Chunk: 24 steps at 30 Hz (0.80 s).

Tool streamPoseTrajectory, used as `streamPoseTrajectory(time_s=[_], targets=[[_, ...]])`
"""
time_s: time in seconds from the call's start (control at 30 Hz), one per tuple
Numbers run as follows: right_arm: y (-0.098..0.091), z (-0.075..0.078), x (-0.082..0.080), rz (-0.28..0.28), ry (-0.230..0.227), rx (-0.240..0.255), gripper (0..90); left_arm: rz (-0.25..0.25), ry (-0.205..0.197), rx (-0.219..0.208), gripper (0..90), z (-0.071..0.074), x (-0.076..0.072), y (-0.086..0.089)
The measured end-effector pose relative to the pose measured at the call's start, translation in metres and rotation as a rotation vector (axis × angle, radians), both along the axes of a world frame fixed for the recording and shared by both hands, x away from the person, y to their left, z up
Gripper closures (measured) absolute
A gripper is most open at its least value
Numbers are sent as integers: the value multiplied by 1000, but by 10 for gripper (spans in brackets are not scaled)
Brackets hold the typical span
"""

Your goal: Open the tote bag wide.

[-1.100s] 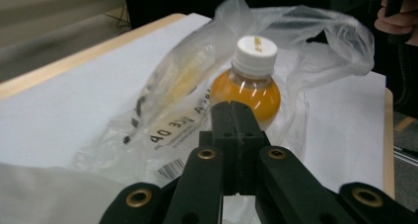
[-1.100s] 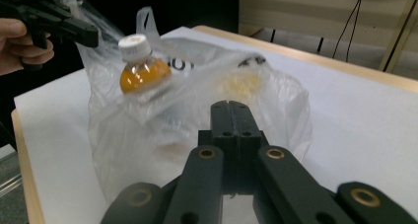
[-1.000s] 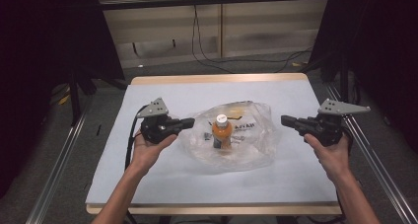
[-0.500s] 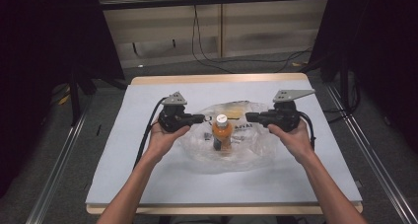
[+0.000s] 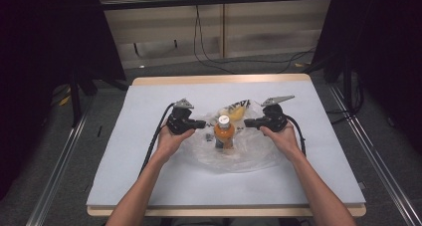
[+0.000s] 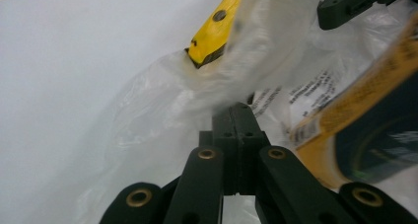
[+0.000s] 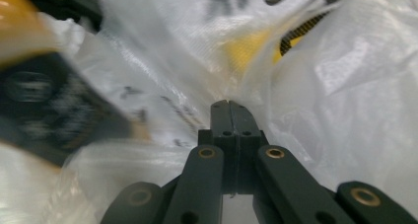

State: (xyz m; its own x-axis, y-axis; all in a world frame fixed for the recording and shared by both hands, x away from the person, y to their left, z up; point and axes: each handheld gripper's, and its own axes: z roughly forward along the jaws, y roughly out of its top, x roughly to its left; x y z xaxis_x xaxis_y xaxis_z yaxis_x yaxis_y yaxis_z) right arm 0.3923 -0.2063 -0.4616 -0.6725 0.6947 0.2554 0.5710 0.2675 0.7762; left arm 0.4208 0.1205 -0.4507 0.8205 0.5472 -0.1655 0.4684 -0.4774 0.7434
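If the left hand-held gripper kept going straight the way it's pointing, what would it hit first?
Most likely the clear plastic bag: the left hand-held gripper, jaws shut, already has its tips at the crumpled film. The orange bottle stands just past it.

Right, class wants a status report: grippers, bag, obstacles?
Left gripper, right gripper: shut, at plastic bag. Orange bottle upright between them. Banana behind.

bottle (image 7: 44, 110) blurred, bag (image 5: 249, 151) print unreadable
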Motion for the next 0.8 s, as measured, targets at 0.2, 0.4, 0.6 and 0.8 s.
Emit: streamPoseTrajectory(time_s=[0.2, 0.4, 0.6, 0.8], targets=[[-18, -30, 17, -97, 65, -41, 900, 25, 44, 47, 900, -20, 7, 4], [-34, -35, 19, -161, 86, -10, 900, 84, 86, -4, 900, -36, 8, 25], [-48, -33, 20, -231, 70, -54, 900, 127, 41, 56, 900, -32, 5, 31], [-61, -33, 21, -282, 55, -61, 900, 159, 43, 54, 900, -33, 9, 40]])
